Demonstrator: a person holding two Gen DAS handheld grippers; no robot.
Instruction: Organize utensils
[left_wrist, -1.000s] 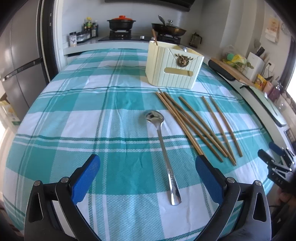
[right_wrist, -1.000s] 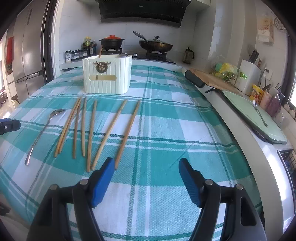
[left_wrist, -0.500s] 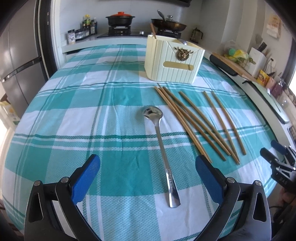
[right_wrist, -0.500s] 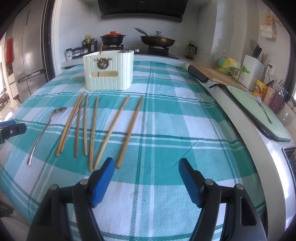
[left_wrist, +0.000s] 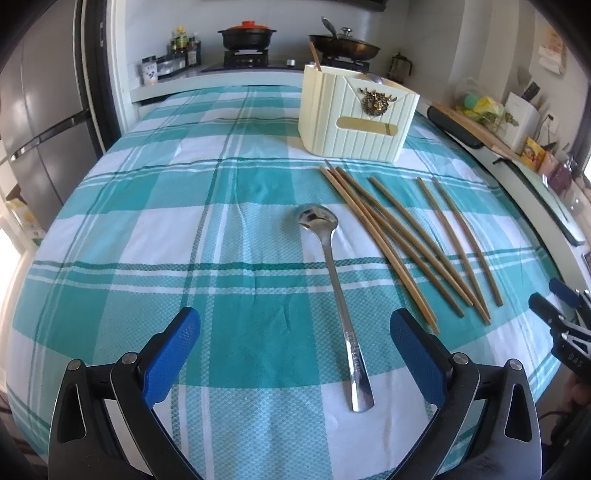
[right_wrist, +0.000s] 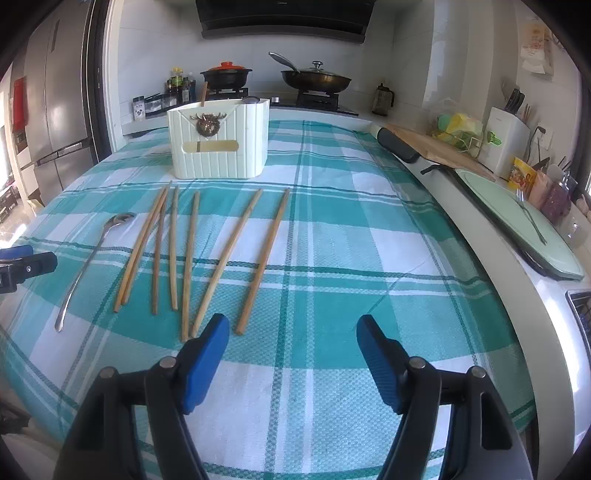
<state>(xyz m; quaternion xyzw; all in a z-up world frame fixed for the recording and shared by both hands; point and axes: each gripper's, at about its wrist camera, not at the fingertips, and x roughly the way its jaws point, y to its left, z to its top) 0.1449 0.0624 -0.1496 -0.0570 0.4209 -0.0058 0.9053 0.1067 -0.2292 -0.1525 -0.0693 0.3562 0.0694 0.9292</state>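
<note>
A steel spoon (left_wrist: 334, 280) lies on the teal checked tablecloth, handle toward me, between my left gripper's (left_wrist: 295, 332) open blue pads; it also shows in the right wrist view (right_wrist: 88, 254). Several wooden chopsticks (left_wrist: 406, 240) lie fanned out to its right, also in the right wrist view (right_wrist: 192, 251). A cream utensil holder (left_wrist: 354, 114) stands behind them, with one chopstick and a spoon inside; it shows in the right wrist view (right_wrist: 218, 140). My right gripper (right_wrist: 291, 339) is open and empty, just right of the nearest chopstick ends.
The tablecloth (right_wrist: 332, 258) covers the table. A counter at right holds a green cutting board with a fork (right_wrist: 524, 221) and a knife block (right_wrist: 508, 140). A stove with a pot (left_wrist: 245, 35) and a pan stands behind. A fridge (left_wrist: 33, 110) is at left.
Both grippers have moved slightly forward and lower toward the table; the utensils now sit a little nearer. Both stay open. Nothing on the table has moved.
</note>
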